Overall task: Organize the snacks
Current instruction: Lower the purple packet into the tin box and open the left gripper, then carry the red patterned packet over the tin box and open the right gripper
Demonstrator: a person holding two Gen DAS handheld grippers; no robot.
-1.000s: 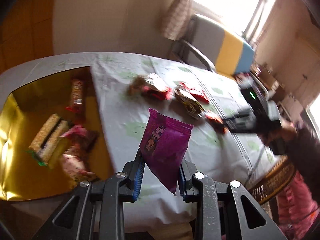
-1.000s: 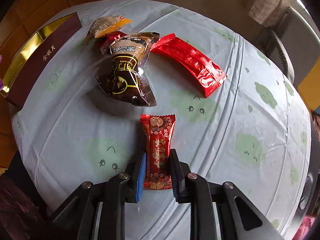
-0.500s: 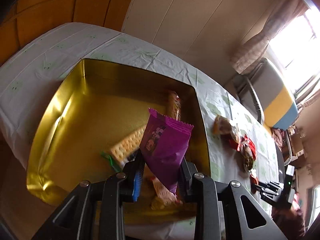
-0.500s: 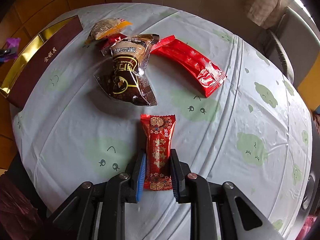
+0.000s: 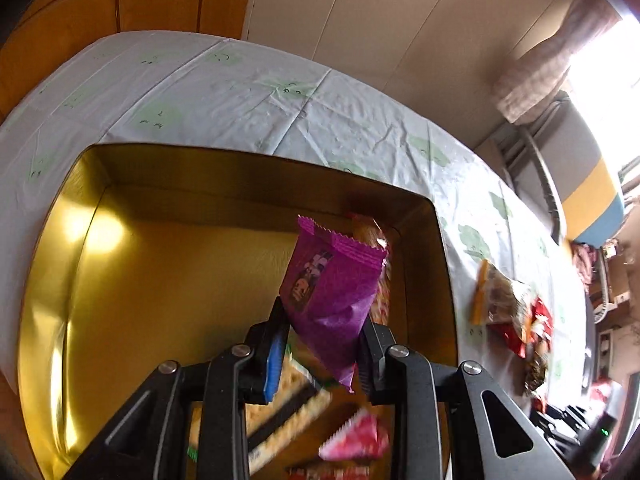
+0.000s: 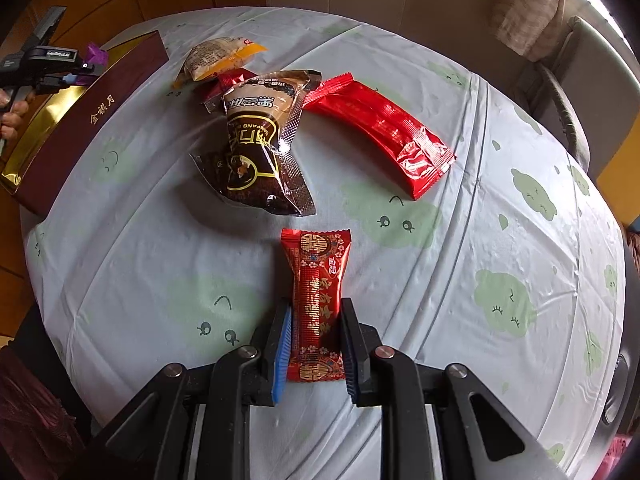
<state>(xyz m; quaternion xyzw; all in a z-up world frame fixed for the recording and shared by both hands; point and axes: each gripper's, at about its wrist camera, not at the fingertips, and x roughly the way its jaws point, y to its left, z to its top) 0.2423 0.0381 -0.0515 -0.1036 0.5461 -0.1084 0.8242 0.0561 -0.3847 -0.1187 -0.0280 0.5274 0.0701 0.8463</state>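
Squeezing a purple snack bag (image 5: 332, 292) between the jaws of the left gripper (image 5: 320, 356), pads pinching the bag's lower half, top edge sticking up. Hanging right over the gold box (image 5: 120, 280) now, after sliding across from above the tablecloth (image 5: 240, 92) a moment ago, when only a corner of the box was showing and the loose snacks were straight ahead. Looking down into the box's open bottom, with a pale cracker pack (image 5: 288, 408), a pink wrapper (image 5: 356, 440) and one more snack by the far wall (image 5: 368, 232) already lying inside. Meaning the carry is nearly over and only the letting go is left, likely onto the bare gold floor beside the others. Pinching a small red candy pack (image 6: 318, 304) in the narrow jaws of the right gripper (image 6: 314, 354), staying in the same spot over the tablecloth as before, so waiting its turn, by the look of it. Leaving three or four more on the cloth farther out: a dark brown bag (image 6: 256, 148), a long red pack (image 6: 384, 128) and a yellow-ended bun bag (image 6: 218, 60), all near the box's dark red side (image 6: 92, 116). Showing the left gripper small in the far corner there, over the box.
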